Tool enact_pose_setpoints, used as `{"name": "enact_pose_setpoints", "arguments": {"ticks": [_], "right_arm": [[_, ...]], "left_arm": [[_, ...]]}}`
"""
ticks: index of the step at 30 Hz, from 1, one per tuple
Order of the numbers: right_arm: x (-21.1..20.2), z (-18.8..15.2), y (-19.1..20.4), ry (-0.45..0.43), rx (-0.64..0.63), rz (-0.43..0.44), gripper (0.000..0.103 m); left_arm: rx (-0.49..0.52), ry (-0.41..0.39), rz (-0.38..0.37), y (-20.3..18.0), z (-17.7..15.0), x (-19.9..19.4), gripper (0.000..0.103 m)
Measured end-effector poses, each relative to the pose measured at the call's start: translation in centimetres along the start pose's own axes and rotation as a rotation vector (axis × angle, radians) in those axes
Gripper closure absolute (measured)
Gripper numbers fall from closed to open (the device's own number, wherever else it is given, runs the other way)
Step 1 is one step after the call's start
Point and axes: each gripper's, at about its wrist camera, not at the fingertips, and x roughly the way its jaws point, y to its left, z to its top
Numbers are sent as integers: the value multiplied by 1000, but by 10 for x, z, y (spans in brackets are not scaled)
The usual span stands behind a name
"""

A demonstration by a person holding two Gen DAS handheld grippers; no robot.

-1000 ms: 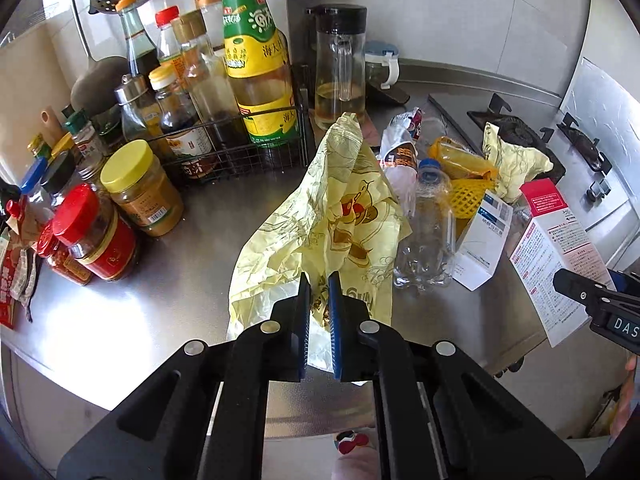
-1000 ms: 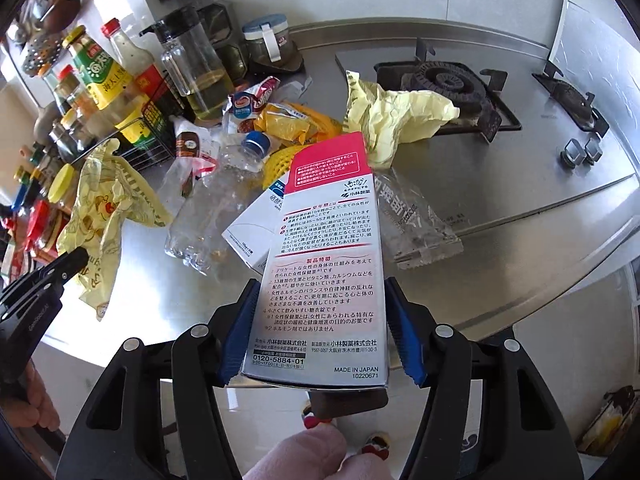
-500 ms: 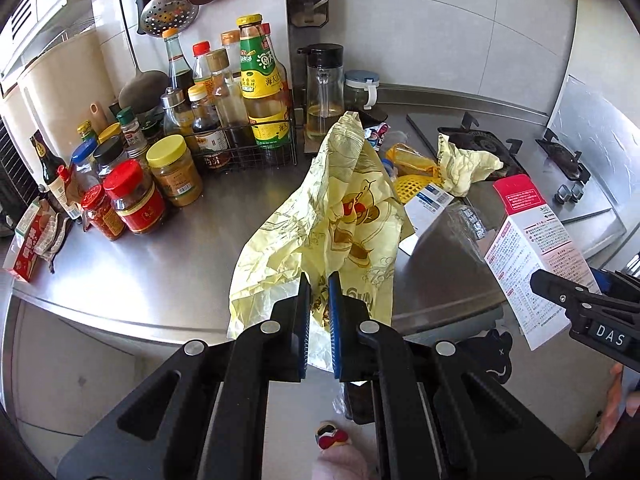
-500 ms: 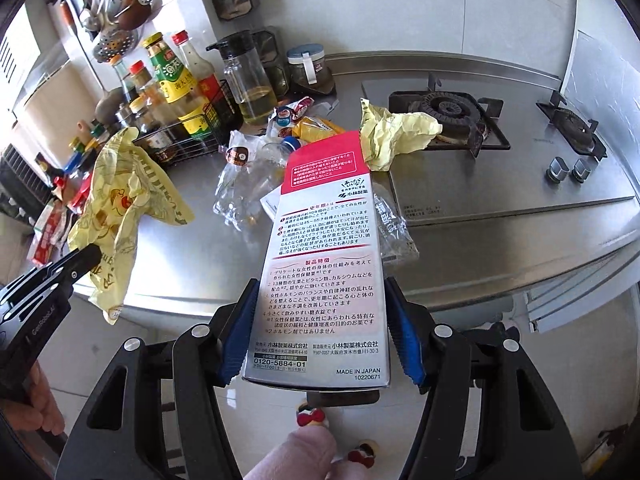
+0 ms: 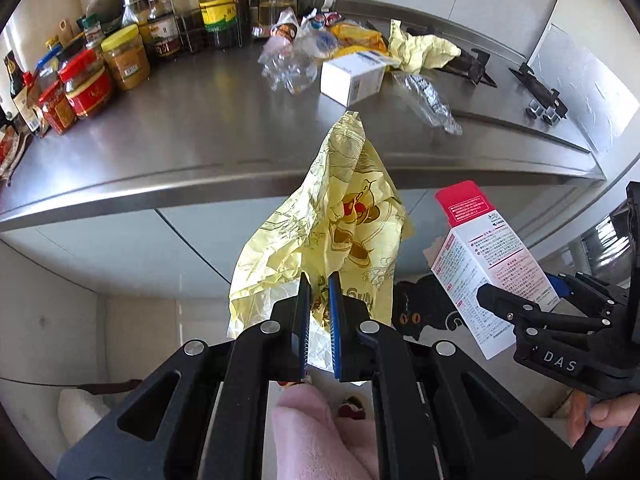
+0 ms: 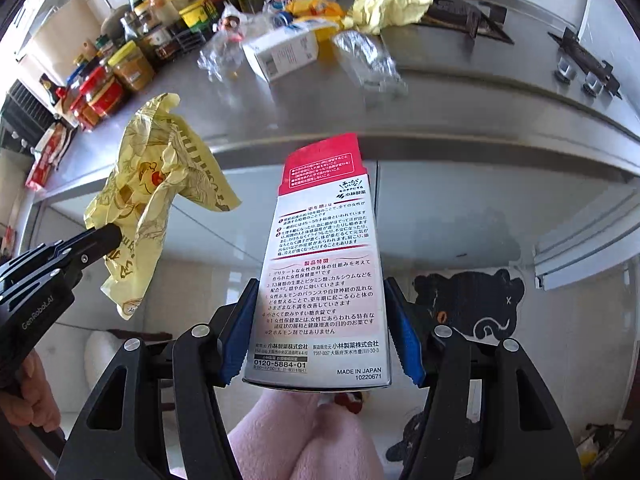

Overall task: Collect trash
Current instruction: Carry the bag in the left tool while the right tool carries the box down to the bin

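Observation:
My left gripper (image 5: 319, 280) is shut on a crumpled yellow printed wrapper (image 5: 340, 216), held in the air below and in front of the steel counter's front edge (image 5: 200, 188). My right gripper (image 6: 320, 292) is shut on a tall white and red carton (image 6: 324, 264), also held off the counter; the carton shows in the left wrist view (image 5: 488, 264) to the right of the wrapper. The wrapper shows in the right wrist view (image 6: 156, 192) at the left. More trash lies on the counter: a white box (image 5: 356, 74), a clear plastic bottle (image 5: 288, 68), a clear wrapper (image 5: 428, 100), crumpled yellow paper (image 5: 420, 50).
Jars and bottles (image 5: 104, 64) crowd the counter's left and back, with a wire rack (image 5: 200, 28). A gas hob (image 5: 472, 64) and its knobs (image 5: 544, 110) are at the right. Cabinet fronts (image 5: 120, 240) are below the counter. A black cat-shaped mat (image 6: 472, 304) lies on the floor.
Both grippers have pulled back from the counter and dropped below its front edge, each still holding its item. The counter now sits higher and farther in both views.

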Motion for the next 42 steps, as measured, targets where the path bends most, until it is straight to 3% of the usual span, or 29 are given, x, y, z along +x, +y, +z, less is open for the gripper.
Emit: {"name": "enact_pose_setpoints", "arguments": {"ticks": [6, 12, 23, 27, 30, 32, 34, 35, 37, 42], "right_arm": [[79, -23, -21, 85, -2, 7, 41], [157, -31, -30, 112, -2, 27, 41], [258, -41, -38, 171, -29, -1, 41], [279, -43, -44, 199, 11, 12, 40], [288, -40, -44, 214, 41, 27, 37], [295, -39, -44, 228, 52, 37, 36], [301, -38, -42, 243, 46, 40, 29], [303, -37, -41, 247, 40, 43, 21], [302, -36, -37, 245, 23, 35, 20], [291, -33, -37, 232, 11, 29, 20]], "left_arm": [[0, 131, -21, -5, -24, 91, 96], [-65, 221, -33, -2, -34, 179, 95], [-137, 339, -58, 0, -52, 286, 95], [-152, 369, -55, 2, -57, 307, 95], [-171, 387, -64, 4, -55, 319, 88], [-182, 391, -69, 6, -57, 321, 76], [-192, 398, -70, 9, -55, 323, 71], [-198, 401, -76, 10, -54, 323, 63], [-198, 390, -79, 14, -56, 321, 58], [-207, 364, -77, 14, -47, 308, 58]]}}
